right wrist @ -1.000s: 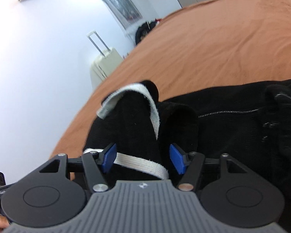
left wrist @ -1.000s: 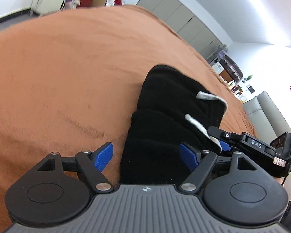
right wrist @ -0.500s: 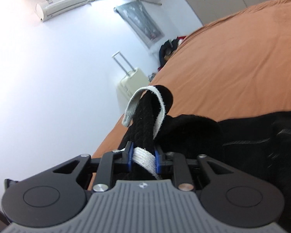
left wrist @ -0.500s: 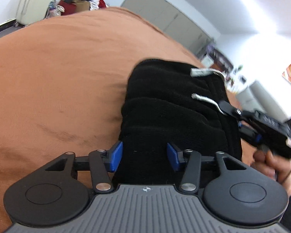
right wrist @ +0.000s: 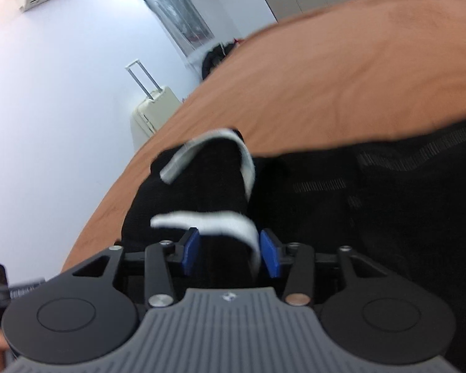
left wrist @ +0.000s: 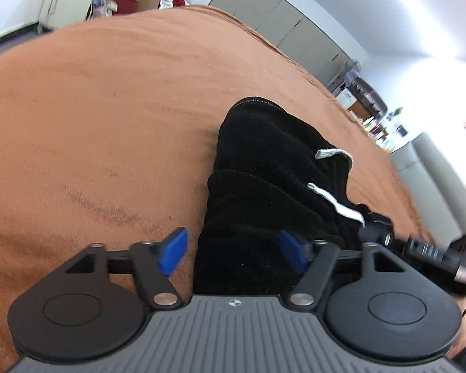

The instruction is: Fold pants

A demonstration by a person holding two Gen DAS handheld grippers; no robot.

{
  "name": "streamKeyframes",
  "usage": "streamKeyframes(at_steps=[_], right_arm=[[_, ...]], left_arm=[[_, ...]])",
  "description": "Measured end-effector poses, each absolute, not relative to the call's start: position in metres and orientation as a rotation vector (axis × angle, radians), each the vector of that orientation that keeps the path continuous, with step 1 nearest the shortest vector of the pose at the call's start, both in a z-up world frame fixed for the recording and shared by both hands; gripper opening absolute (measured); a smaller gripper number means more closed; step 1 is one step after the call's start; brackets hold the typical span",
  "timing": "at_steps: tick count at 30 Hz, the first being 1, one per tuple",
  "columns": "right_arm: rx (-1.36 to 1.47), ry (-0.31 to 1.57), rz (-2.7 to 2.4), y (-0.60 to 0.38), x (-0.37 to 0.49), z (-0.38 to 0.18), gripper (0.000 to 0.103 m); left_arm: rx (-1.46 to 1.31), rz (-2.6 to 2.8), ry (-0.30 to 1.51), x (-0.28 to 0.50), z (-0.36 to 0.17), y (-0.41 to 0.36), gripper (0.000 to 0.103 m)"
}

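On the orange bedspread (left wrist: 108, 130) the black pants (left wrist: 264, 192) lie folded; your left gripper (left wrist: 233, 250) and right gripper (right wrist: 230, 250), clamped half a second ago, are opening around the cloth, releasing the fold.

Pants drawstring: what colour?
White, against the black pants; the drawstring shows best in the right wrist view.

Bright, even indoor lighting; strong fisheye distortion in both wrist views.
A ceiling light strip (left wrist: 419, 9) glares white at upper right. The black pants (left wrist: 264, 168) lose detail in shadow. The right view is motion-blurred; straight walls bow near frame edges.
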State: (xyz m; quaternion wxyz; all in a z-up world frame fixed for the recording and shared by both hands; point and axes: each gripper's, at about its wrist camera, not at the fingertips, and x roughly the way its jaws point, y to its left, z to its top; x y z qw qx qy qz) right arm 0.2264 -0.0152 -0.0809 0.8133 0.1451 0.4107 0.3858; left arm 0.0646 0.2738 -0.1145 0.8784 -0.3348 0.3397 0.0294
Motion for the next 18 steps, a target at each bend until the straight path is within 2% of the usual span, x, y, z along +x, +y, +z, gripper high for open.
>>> streamKeyframes(at_steps=[1,2,3,4,7,10,13,17,18], right_arm=[[0.334,0.906,0.835,-0.023,0.223,-0.087,0.038],[0.346,0.931,0.851,-0.020,0.222,-0.092,0.026],[0.341,0.941,0.853,-0.020,0.219,-0.099,0.022],[0.337,0.950,0.854,-0.019,0.215,-0.105,0.021],[0.446,0.981,0.908,-0.030,0.211,-0.109,0.009],[0.548,0.949,0.945,-0.053,0.202,-0.094,0.008],[0.493,0.994,0.901,-0.046,0.202,-0.108,0.009],[0.464,0.976,0.860,-0.043,0.203,-0.130,0.016],[0.469,0.965,0.858,-0.048,0.202,-0.126,0.024]], left_arm=[[-0.712,0.058,0.738,0.069,-0.120,0.274,0.083],[-0.718,0.053,0.781,0.074,-0.126,0.273,0.081],[-0.716,0.035,0.822,0.084,-0.132,0.268,0.067],[-0.714,0.017,0.841,0.088,-0.138,0.264,0.058],[-0.695,0.035,0.803,0.082,-0.124,0.260,0.053],[-0.712,0.024,0.790,0.077,-0.118,0.262,0.053],[-0.674,0.057,0.864,0.089,-0.127,0.258,0.056],[-0.643,0.066,0.859,0.091,-0.126,0.255,0.061],[-0.647,0.067,0.850,0.087,-0.122,0.256,0.061]])
